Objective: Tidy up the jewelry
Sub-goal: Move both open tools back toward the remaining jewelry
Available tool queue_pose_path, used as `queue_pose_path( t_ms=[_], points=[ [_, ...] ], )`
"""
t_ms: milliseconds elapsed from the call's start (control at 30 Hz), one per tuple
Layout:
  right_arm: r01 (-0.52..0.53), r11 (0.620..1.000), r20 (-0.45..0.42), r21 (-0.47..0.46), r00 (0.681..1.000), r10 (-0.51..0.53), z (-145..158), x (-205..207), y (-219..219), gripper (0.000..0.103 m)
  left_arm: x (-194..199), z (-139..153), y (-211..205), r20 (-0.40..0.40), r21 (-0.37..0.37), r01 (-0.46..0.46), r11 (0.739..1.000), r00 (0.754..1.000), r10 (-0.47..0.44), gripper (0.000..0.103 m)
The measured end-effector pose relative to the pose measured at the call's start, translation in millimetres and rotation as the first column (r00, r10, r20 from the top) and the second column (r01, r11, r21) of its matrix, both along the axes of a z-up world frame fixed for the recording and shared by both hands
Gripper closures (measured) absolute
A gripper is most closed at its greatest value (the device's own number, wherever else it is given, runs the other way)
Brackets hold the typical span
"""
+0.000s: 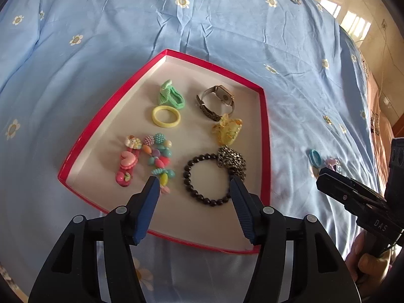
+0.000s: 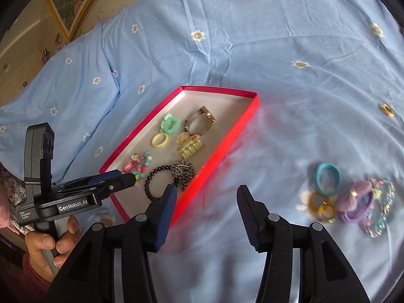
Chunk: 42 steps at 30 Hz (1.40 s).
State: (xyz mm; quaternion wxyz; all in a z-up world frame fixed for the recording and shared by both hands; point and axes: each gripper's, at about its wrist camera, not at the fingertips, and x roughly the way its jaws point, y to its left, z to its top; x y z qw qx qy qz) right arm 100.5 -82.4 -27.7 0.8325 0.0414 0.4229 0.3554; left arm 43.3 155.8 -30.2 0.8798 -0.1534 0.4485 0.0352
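Observation:
A red-rimmed tray (image 1: 265, 126) lies on the blue bedspread. It holds a green hair tie (image 1: 171, 96), a yellow ring (image 1: 166, 118), a watch (image 1: 218, 101), a yellow claw clip (image 1: 227, 127), pink clips (image 1: 127, 162), colourful beads (image 1: 160, 156) and a black bead bracelet (image 1: 209, 176). My left gripper (image 1: 194, 189) is open and empty above the tray's near side. My right gripper (image 2: 205, 202) is open and empty over the bedspread, right of the tray (image 2: 214, 161). A blue hair tie (image 2: 327, 178), gold rings (image 2: 324, 208), a purple hair tie (image 2: 356, 202) and a sparkly bracelet (image 2: 381, 209) lie loose to its right.
The blue flowered bedspread (image 1: 202, 25) fills both views. A small gold ring (image 2: 387, 109) lies alone at the far right. A framed picture (image 2: 73, 2) hangs on the wall beyond the bed's left edge. The floor (image 1: 373, 12) shows past the bed's right edge.

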Motion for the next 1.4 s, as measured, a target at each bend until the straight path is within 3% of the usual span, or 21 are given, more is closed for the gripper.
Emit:
queue_pose_path(
  t_ms=[433, 833, 933, 1400],
  points=[
    [0.137, 0.990, 0.032, -0.038, 0.990, -0.136, -0.4, -24.0, -72.4, 0.047, -7.2, 3.2, -51.2, 0.017, -0.012, 0.091, 0.996, 0.996, -0.090, 0.046],
    [0.280, 0.959, 0.013, -0.029, 0.960, -0.280, -9.2, -25.8, -142.4, 0.047, 1.9, -4.2, -103.2, -0.008, -0.005, 0.192, 0.981, 0.981, -0.192, 0.046],
    [0.300, 0.954, 0.015, -0.026, 0.954, -0.300, -10.4, -27.0, -153.5, 0.047, 3.1, -3.9, -113.4, -0.006, 0.013, 0.207, 0.978, 0.978, -0.206, 0.041],
    [0.359, 0.933, 0.025, -0.027, 0.933, -0.358, -12.2, 0.3, -174.7, 0.047, 38.0, -1.2, -168.6, 0.006, 0.040, 0.349, 0.936, 0.937, -0.349, 0.041]
  ],
)
